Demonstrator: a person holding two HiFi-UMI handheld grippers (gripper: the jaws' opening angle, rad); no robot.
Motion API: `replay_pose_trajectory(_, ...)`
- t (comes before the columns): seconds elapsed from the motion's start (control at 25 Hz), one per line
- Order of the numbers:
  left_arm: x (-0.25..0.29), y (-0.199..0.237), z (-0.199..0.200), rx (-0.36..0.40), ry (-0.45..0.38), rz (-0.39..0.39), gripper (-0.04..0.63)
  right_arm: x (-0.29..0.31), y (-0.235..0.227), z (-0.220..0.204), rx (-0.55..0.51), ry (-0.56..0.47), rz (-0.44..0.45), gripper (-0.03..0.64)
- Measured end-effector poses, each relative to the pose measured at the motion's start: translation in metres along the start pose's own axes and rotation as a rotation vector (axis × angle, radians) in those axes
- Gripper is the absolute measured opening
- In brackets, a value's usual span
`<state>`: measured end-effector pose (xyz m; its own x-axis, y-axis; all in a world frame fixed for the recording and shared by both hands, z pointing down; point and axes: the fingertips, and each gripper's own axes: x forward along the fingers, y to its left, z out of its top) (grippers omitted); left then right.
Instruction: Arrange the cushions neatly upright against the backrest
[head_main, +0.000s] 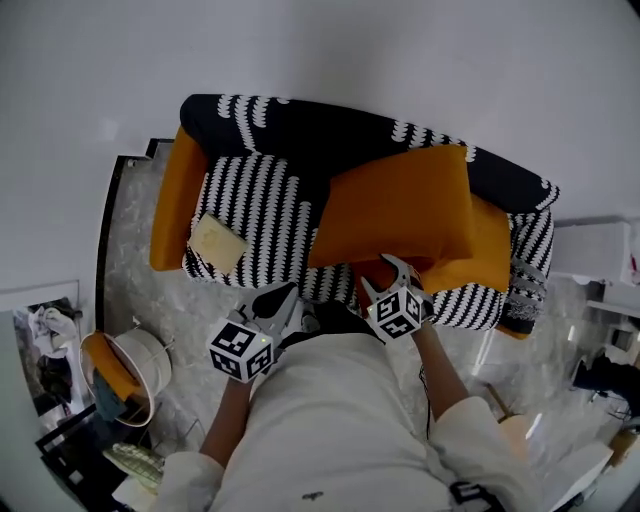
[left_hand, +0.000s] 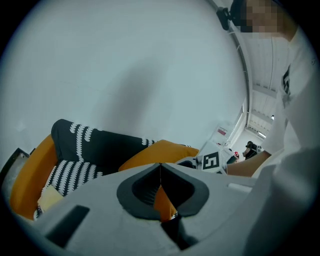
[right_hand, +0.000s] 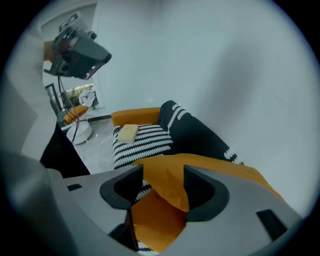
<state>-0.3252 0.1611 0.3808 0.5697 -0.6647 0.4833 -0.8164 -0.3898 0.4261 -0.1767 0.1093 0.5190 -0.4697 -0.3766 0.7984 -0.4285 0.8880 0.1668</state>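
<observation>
Now we're looking down at the black-and-white striped sofa (head_main: 255, 200), and the big orange square cushion (head_main: 400, 210) is sprawled over its right-hand seat. It's tilted, not upright: the far edge sits up at the black backrest with white wavy marks (head_main: 330, 135), and the near edge reaches down to the front of the seat. A second orange cushion (head_main: 492, 250) pokes out from under its right side.

Over to the right gripper (head_main: 388, 275), at the near edge of that top cushion. In the right gripper view (right_hand: 162, 175) its fingers stand about half apart, with a corner of the orange fabric (right_hand: 165, 190) sitting in the gap. The cloth lies close along the right-side finger, but the pads aren't clamping it.

The left gripper (head_main: 285, 300) hangs just off the sofa's front edge, beside the cushion and clear of it. In the left gripper view (left_hand: 160, 167) its fingertips are closed together on a thin line. A sliver of orange shows in the slot below them, and I can't tell if that's caught fabric or the cushion (left_hand: 160, 150) beyond.

On the left seat, well away from both grippers, lies a small pale-yellow square pad (head_main: 218, 242). The sofa's orange left armrest (head_main: 175, 200) frames that side, with grey marbled floor (head_main: 140, 290) in front.
</observation>
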Motion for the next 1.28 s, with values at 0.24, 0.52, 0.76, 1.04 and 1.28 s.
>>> replay_pose_trajectory(0.24, 0.013, 0.008, 0.005, -0.020, 0.011, 0.038, 0.012, 0.036, -0.012, -0.025, -0.248, 0.056, 0.019, 0.277)
replay_pose_trajectory(0.52, 0.021, 0.012, 0.019, -0.040, -0.013, 0.085, 0.012, 0.065, -0.027, -0.063, -0.479, 0.141, 0.020, 0.304)
replay_pose_trajectory(0.76, 0.026, 0.012, 0.017, -0.058, -0.001, 0.108, 0.014, 0.090, -0.036, -0.101, -0.580, 0.220, -0.016, 0.351)
replay_pose_trajectory(1.04, 0.039, 0.014, 0.029, -0.037, 0.025, 0.077, 0.012, 0.108, -0.067, -0.097, -0.778, 0.250, -0.233, 0.348)
replay_pose_trajectory(1.28, 0.049, 0.021, 0.044, -0.007, 0.033, 0.043, 0.012, 0.106, -0.075, -0.068, -0.655, 0.231, -0.232, 0.254)
